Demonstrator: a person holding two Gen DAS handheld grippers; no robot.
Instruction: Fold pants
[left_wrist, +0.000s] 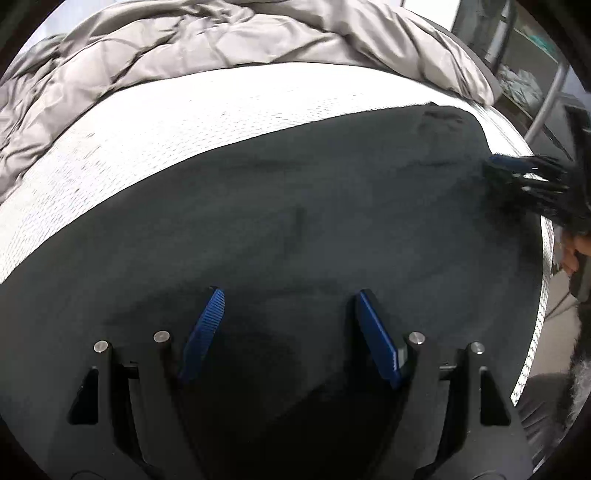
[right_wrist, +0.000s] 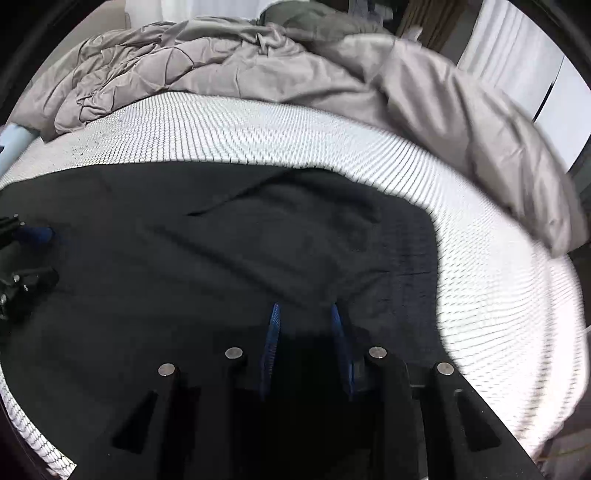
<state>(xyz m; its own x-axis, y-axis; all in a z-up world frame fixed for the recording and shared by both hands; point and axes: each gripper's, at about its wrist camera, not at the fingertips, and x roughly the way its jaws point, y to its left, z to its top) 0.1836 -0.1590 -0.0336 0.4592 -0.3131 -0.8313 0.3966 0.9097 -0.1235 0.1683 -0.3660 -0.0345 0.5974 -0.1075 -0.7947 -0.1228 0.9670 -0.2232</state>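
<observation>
**Both claws over dark pants on the mattress**

Left gripper (left_wrist: 290, 295) hangs just above the pants (left_wrist: 295, 229), blue pads spread wide, nothing between them. Whether the tips touch the cloth cannot be told.

Right gripper (right_wrist: 304, 310): pads at a narrow gap, pointing at a raised fold of the pants (right_wrist: 229, 251). Cloth between the pads is too dark to make out; cannot tell if any is pinched. The view is blurred on the right side.

Pants: dark, spread broadly across the near part of the white textured mattress (left_wrist: 166, 147). In the right wrist view, creases run diagonally across the middle, and one edge at the far side is lifted. The right end of the cloth stops short of the mattress edge (right_wrist: 498, 295).

Grey quilted duvet (right_wrist: 258, 74) is bunched along the far side of the bed, well apart from the pants.

Cross-views: the right gripper (left_wrist: 524, 181) shows at the right edge of the left wrist view, low over the pants; the left gripper (right_wrist: 37, 234) shows at the left edge of the right wrist view.
</observation>
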